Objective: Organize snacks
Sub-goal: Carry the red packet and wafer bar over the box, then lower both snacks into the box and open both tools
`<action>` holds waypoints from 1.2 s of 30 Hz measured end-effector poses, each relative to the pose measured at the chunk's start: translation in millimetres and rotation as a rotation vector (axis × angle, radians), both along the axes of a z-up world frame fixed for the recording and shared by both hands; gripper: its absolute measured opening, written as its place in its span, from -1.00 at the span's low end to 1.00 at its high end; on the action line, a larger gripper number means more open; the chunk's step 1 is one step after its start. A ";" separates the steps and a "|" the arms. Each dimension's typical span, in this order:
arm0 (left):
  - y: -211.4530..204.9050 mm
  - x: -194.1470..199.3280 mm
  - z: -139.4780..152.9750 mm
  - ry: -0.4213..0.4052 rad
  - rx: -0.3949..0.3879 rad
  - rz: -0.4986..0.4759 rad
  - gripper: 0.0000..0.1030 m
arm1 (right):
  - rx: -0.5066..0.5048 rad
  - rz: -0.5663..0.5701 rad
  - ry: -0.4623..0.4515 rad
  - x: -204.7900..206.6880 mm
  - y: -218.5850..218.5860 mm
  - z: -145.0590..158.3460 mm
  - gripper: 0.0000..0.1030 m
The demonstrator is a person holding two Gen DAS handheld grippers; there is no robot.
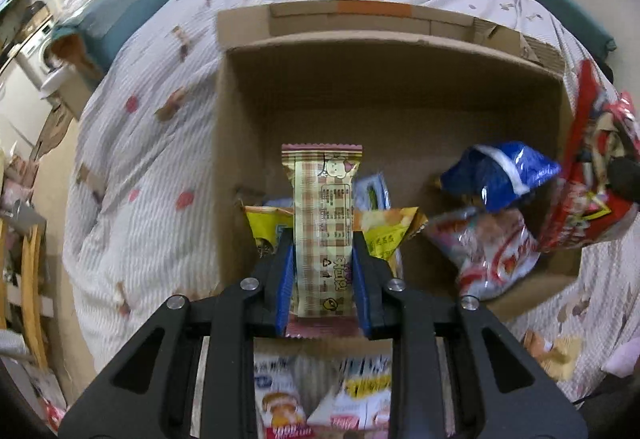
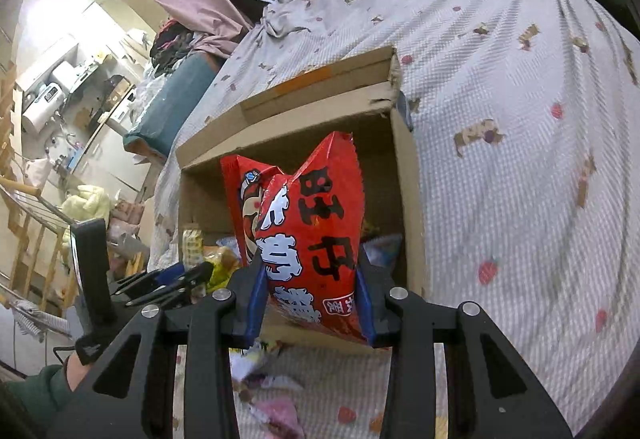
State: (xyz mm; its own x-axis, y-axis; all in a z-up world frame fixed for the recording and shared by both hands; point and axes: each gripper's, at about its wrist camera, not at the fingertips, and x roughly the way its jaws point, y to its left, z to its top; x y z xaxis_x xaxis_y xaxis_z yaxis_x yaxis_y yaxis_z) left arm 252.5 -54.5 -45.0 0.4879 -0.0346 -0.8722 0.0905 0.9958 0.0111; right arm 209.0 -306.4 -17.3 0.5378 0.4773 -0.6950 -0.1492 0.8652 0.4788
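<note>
An open cardboard box [image 1: 248, 87] sits on the bed. My left gripper [image 1: 323, 239] is shut on a tall plaid beige snack bar [image 1: 323, 207] and holds it upright over the box's near side. Yellow packets [image 1: 264, 227], a blue bag [image 1: 500, 175] and a red-and-white bag [image 1: 488, 251] lie inside the box. My right gripper [image 2: 310, 277] is shut on a red snack bag [image 2: 316, 223] and holds it at the box's [image 2: 408, 175] near right corner. The red bag also shows in the left wrist view [image 1: 588, 175]. The left gripper also shows in the right wrist view [image 2: 180, 275].
A white patterned quilt [image 1: 152, 143] covers the bed around the box. More snack packets [image 1: 320, 403] lie on the quilt in front of the box. A teal cushion [image 1: 120, 11] lies at the bed's left edge. Cluttered furniture stands at far left.
</note>
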 end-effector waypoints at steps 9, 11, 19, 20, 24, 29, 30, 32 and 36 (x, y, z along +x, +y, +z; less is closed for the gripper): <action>-15.6 40.5 -4.5 0.017 0.000 -0.051 -0.57 | -0.034 0.085 0.049 45.4 46.2 -23.3 -0.24; -17.1 47.3 -6.9 0.028 -0.012 -0.051 -0.57 | -0.071 0.091 0.092 51.9 52.6 -36.6 -0.24; -20.9 55.9 -8.8 0.027 -0.008 -0.053 -0.57 | -0.086 0.053 0.173 60.5 44.8 -63.1 -0.24; -21.0 56.0 -8.8 0.028 -0.009 -0.052 -0.56 | -0.050 0.060 0.165 60.3 44.7 -61.7 -0.24; -22.8 54.0 -7.0 0.038 -0.016 -0.049 -0.54 | 0.088 0.056 0.179 62.0 38.6 -63.5 -0.15; -22.2 49.8 -1.6 0.022 -0.001 -0.046 -0.53 | 0.120 0.024 0.155 57.5 23.9 -55.5 0.12; -21.6 49.9 -0.1 0.020 -0.007 -0.041 -0.52 | 0.134 0.021 0.155 61.8 23.3 -52.6 0.13; -19.5 49.5 1.3 0.031 -0.027 -0.034 -0.38 | 0.154 0.018 0.148 60.3 18.7 -47.1 0.21; -19.1 43.9 7.5 0.023 -0.020 -0.026 0.23 | 0.132 0.024 0.131 58.0 16.2 -36.3 0.26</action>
State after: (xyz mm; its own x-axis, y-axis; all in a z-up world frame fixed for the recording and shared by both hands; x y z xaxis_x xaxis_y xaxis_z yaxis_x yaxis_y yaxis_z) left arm 296.4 -73.7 -37.5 0.4667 -0.0646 -0.8820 0.1167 0.9931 -0.0110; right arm 267.0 -290.2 -53.7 0.4338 0.5808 -0.6889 -0.0980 0.7904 0.6047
